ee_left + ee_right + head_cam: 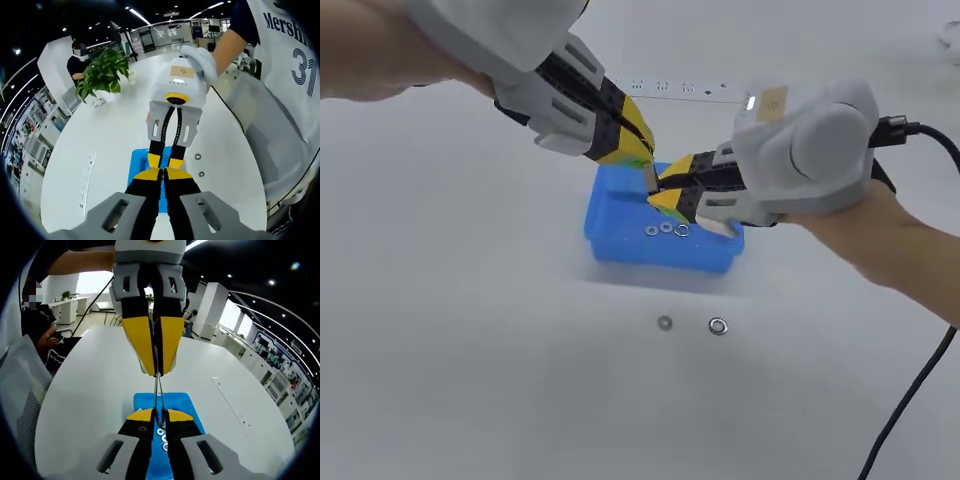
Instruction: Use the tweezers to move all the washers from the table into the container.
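In the head view, the left gripper (636,150) and the right gripper (670,192) were observed tip to tip above a blue container (620,245) set on the white table (460,360). The left gripper was angled in from the upper left and the right gripper from the right.

In the right gripper view, the tweezers (159,386) were seen as two thin metal arms. These were joined at the end held in the left gripper's yellow jaw tips and spread slightly toward the right gripper's own jaws. The left gripper's jaws were found closed on that joined end. The right gripper's jaws were found drawn in against the two arms, gripping the tweezers from the opposite side. The tweezers' working tips were hidden between the right gripper's jaws, so it could not be told whether anything was held there.

Three washers (666,229) were recorded lying in a row on the container floor, close to its front wall and just below the right gripper. Two washers (664,322) were noted on the bare table in front of the container, apart from it and near each other.

In the left gripper view, a white power strip (86,186) was seen lying on the table to one side of the container, and a potted plant (102,74) was seen at the table's far edge.
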### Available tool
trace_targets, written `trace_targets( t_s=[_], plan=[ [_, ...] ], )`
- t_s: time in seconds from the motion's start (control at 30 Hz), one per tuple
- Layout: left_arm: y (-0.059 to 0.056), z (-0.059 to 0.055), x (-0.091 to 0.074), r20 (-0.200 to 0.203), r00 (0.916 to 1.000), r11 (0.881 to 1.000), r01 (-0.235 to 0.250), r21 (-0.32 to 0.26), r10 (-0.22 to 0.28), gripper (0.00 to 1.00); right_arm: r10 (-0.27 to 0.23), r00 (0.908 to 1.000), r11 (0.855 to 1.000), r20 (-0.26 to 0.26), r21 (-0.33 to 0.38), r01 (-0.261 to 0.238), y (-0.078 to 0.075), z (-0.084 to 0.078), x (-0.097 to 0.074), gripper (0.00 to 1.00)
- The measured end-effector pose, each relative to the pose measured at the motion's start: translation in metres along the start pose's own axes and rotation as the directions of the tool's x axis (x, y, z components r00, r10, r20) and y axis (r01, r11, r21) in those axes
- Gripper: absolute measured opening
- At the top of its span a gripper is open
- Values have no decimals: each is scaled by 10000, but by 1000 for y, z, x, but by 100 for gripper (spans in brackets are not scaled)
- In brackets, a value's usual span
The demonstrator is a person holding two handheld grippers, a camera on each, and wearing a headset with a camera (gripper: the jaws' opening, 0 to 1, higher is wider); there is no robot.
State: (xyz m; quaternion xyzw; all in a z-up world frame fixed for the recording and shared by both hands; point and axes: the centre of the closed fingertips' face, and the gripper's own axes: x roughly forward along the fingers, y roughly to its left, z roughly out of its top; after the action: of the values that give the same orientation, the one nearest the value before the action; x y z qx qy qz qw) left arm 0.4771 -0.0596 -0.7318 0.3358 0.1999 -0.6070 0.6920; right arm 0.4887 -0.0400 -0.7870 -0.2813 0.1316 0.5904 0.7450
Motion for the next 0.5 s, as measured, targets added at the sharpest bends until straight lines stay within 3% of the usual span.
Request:
trace_targets(
  t_s=[0.17, 0.37, 0.5],
  plan=[
    [6, -9, 8, 6, 10000, 9998, 44, -190, -44, 6, 104, 9999, 9999, -96, 138, -103, -9, -14, 14, 9],
    [10, -28, 22, -111, 9998, 9984, 173, -540, -180, 6, 338, 9989, 9992, -333, 229, -330, -8, -28, 28, 9],
    [10, -34, 28, -95, 9997, 9972, 226, -707, -233, 6, 454, 9980, 9984, -435, 359, -439, -7, -35, 33, 9]
  ],
)
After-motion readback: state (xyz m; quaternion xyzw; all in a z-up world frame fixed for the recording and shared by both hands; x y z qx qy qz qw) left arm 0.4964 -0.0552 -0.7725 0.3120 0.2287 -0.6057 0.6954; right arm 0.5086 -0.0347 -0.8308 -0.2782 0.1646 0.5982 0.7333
